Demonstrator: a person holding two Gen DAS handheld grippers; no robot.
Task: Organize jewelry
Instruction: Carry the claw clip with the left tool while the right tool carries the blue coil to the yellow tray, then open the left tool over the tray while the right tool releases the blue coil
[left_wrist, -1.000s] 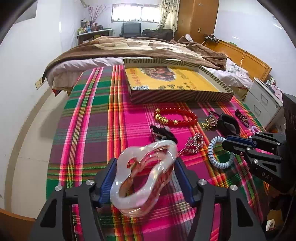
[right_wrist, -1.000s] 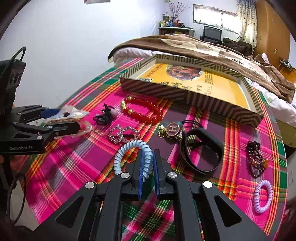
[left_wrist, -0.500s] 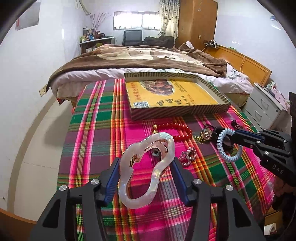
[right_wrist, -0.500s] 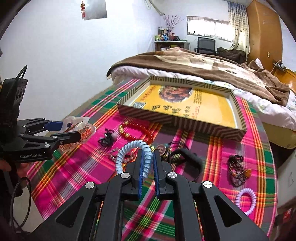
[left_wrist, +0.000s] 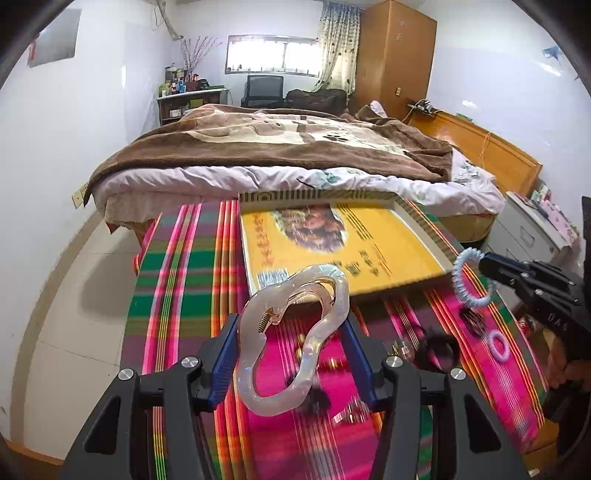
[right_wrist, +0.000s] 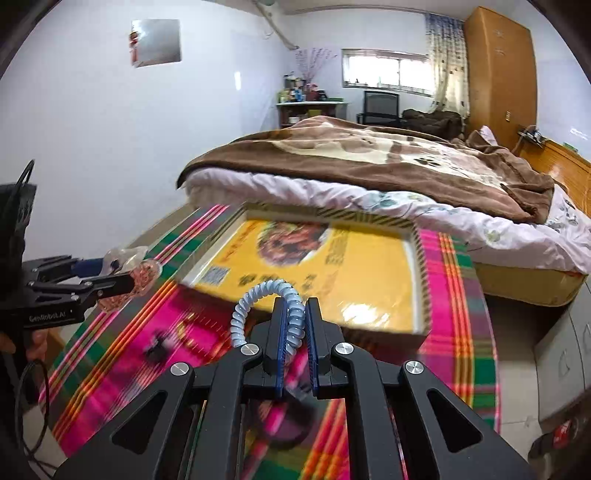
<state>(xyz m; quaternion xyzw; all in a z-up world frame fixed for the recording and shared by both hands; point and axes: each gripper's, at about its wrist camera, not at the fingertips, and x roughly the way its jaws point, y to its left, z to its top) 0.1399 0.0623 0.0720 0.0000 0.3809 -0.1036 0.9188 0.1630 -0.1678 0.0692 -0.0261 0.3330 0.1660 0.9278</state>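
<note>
hair claw (left_wrist: 293, 341) clamped in your left gripper (left_wrist: 288, 354) | coil tie (right_wrist: 267, 308) pinched in your right gripper (right_wrist: 295, 332) | yellow box (left_wrist: 343, 251) lies dead ahead of both, claw's long axis pointing at it, left nearer

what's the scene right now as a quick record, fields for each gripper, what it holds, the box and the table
left gripper: shut on the clear hair claw, held above the cloth
right gripper: shut on the pale blue coil hair tie, also lifted
box: shallow, open, yellow inside, striped rim; nothing visible in it
table cloth: pink, green and orange plaid
left on the cloth: a lilac coil hair tie and several blurred small pieces
bed: behind the table, brown blanket
</note>
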